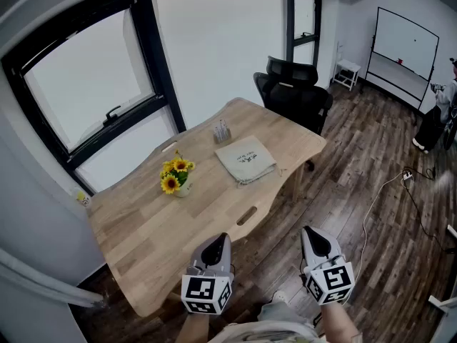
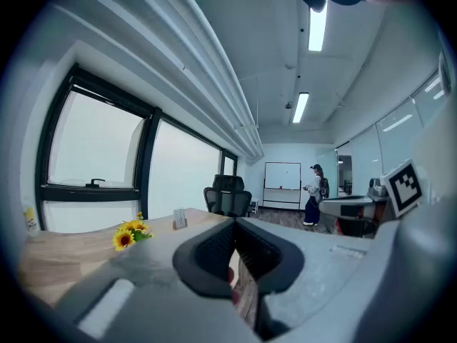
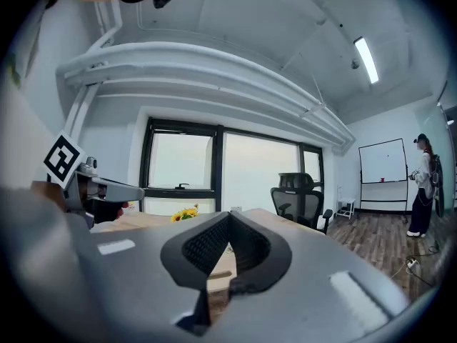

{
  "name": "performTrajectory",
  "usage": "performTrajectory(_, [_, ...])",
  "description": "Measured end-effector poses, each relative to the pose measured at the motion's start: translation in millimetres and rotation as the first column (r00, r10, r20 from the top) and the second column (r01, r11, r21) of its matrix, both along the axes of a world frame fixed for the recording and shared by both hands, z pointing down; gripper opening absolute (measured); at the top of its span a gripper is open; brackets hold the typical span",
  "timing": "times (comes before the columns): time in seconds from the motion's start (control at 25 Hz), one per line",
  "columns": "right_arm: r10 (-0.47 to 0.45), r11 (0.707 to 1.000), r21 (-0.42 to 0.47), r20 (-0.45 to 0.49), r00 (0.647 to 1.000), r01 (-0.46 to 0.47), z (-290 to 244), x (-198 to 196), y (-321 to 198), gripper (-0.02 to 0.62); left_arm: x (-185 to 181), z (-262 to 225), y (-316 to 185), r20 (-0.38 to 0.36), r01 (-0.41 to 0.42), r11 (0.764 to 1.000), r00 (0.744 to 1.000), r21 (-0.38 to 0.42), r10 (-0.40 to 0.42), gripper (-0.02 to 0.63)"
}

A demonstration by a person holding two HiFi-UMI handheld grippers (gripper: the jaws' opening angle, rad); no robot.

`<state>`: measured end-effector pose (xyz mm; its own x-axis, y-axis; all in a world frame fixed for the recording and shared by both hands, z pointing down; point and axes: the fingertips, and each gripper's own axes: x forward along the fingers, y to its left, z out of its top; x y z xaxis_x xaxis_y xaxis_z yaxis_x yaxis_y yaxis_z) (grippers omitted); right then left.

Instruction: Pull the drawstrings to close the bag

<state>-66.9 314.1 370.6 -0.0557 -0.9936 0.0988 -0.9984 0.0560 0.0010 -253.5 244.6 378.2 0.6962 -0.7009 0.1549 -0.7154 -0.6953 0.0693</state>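
Nearest the camera are two grey two-jaw grippers, one in each hand, each carrying one marker cube. The left gripper [image 1: 217, 240] hangs over the near edge of the one light wooden table with a wavy outline [image 1: 136, 224]. The right gripper [image 1: 311, 232] is just off that edge, over the dark plank floor [image 1: 357, 170]. In each gripper view the black ribbed pads meet, so both pairs of jaws are closed with nothing between them. Three things rest on the table. One small pot of yellow sunflowers [image 1: 176, 175] stands near the table's middle, toward the window side. One beige cloth drawstring bag [image 1: 245, 159] lies flat on the table's far half, close to the floor-side edge and well apart from both grippers. One small upright card stand [image 1: 222, 131] is just beyond the bag, toward the table's far end. Its detail is too small to make out. Past the far end of the table stands one black office chair with a headrest [image 1: 294, 91]. Farther still from the table are one small white stool [image 1: 346, 72], one white board on a black frame [image 1: 405, 52], and one person [image 1: 435, 113] at the room's right edge. One white cable [image 1: 382, 202] trails over the floor on the side of the table away from the windows.
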Motion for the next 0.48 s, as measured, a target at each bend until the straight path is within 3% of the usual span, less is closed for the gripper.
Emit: performTrajectory(0.48, [-0.104, 0.994, 0.019, 0.029, 0.994, 0.103, -3, 80, -37, 0.003, 68, 7, -34, 0.009, 0.115, 0.993, 0.993, -0.011, -0.115, 0.005])
